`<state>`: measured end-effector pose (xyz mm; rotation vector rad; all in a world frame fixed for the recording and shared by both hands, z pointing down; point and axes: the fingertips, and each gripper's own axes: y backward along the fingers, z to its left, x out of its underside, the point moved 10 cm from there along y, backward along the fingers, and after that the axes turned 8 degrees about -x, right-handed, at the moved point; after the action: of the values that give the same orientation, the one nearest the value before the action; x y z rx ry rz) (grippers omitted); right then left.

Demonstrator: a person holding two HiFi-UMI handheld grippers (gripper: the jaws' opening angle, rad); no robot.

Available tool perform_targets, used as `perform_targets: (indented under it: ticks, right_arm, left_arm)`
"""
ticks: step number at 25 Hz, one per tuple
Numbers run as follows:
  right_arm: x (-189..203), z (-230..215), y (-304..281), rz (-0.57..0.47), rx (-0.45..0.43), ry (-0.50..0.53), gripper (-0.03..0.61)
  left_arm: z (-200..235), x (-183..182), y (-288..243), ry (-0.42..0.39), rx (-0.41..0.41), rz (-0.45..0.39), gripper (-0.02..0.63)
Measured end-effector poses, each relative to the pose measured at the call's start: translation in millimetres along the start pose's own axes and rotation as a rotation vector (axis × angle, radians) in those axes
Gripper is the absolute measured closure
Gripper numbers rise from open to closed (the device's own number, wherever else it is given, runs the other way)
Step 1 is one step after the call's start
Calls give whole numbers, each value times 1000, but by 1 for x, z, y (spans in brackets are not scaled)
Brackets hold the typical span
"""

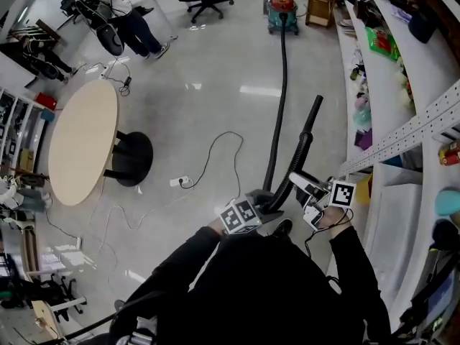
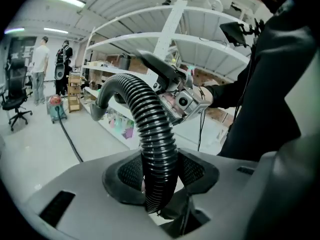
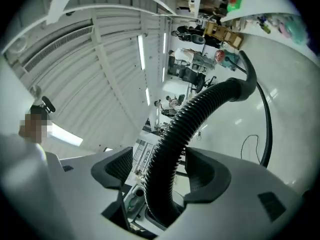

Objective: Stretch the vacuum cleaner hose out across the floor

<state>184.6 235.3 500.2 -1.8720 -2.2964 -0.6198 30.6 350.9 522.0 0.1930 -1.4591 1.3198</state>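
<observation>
My left tongs (image 2: pixel 161 171) are clamped on the hose (image 1: pixel 283 85). My right tongs (image 3: pixel 162 174), just right of them, stand wide apart around it. The hose's long axis runs from my hands at lower centre straight up-frame to the vacuum cleaner (image 1: pixel 282 9).

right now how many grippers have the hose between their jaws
2. The left gripper is clamped on the hose; the right gripper has the hose between open jaws, nearer the nozzle.
</observation>
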Motion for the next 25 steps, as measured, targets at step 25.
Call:
perform_targets:
  ticks: [25]
  right_arm:
    - [185,85,-84,125,197,521,411]
  left_arm:
    - [23,47,223,229,-23,-483,325]
